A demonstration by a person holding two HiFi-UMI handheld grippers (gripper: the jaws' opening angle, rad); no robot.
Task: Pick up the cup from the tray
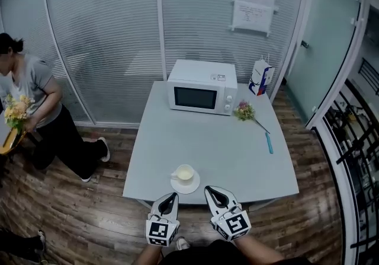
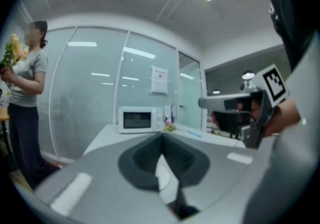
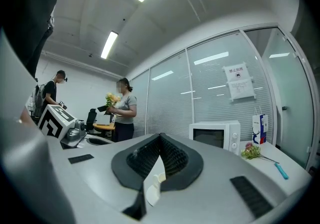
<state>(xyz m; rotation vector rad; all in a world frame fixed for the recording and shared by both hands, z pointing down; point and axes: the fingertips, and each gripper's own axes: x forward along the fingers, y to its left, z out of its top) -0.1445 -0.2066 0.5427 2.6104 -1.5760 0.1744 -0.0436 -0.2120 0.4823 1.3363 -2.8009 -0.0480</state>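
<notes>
Cup [image 1: 185, 172] is seen on a small white tray [image 1: 190, 187] at the 6 o'clock edge of the desk [image 1: 237, 151], with a microwave [image 1: 202, 87] at 12 o'clock. Both grippers are held just short of the desk: left gripper [image 1: 173, 195] at the cup's 7 o'clock, right gripper [image 1: 208, 188] at its 4 o'clock. The fingers of both are clenched on nothing.

Risk as judged: if the fingers are not released before the approach, the cup could be shoved, tipped, or slid with its tray off the near edge.

Handle side and contents cannot be made out. In both gripper views the cup is mostly hidden behind the closed fingers, and only a pale sliver is shown. 1 person [image 1: 35, 109] holding flowers is partly cut off at 9 o'clock.
</notes>
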